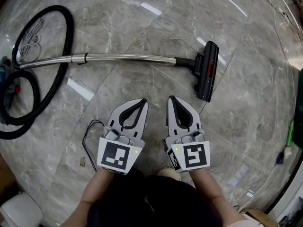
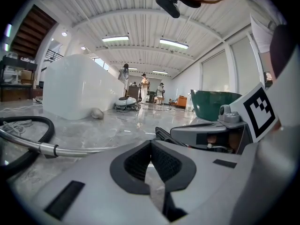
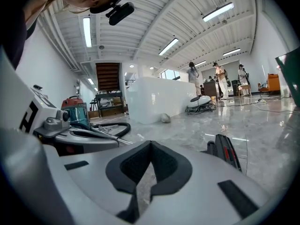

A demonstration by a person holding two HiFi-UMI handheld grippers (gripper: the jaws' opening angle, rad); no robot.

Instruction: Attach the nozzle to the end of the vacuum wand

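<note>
A chrome vacuum wand (image 1: 123, 57) lies across the marble floor, and its right end meets the black neck of the floor nozzle (image 1: 208, 71). A black hose (image 1: 45, 86) loops at the left beside the vacuum body (image 1: 5, 77). My left gripper (image 1: 142, 101) and right gripper (image 1: 171, 99) hover side by side nearer me than the wand, both shut and empty. The left gripper view shows its shut tips (image 2: 151, 143), with the wand (image 2: 70, 149) beyond. In the right gripper view, the nozzle (image 3: 226, 154) lies to the right of the shut tips (image 3: 150, 143).
A thin black cable (image 1: 88, 137) lies on the floor by my left hand. A green-handled item (image 1: 289, 134) sits at the right edge. A big white block (image 2: 79, 93) and a dark green tub (image 2: 215, 104) stand further off, with people far behind.
</note>
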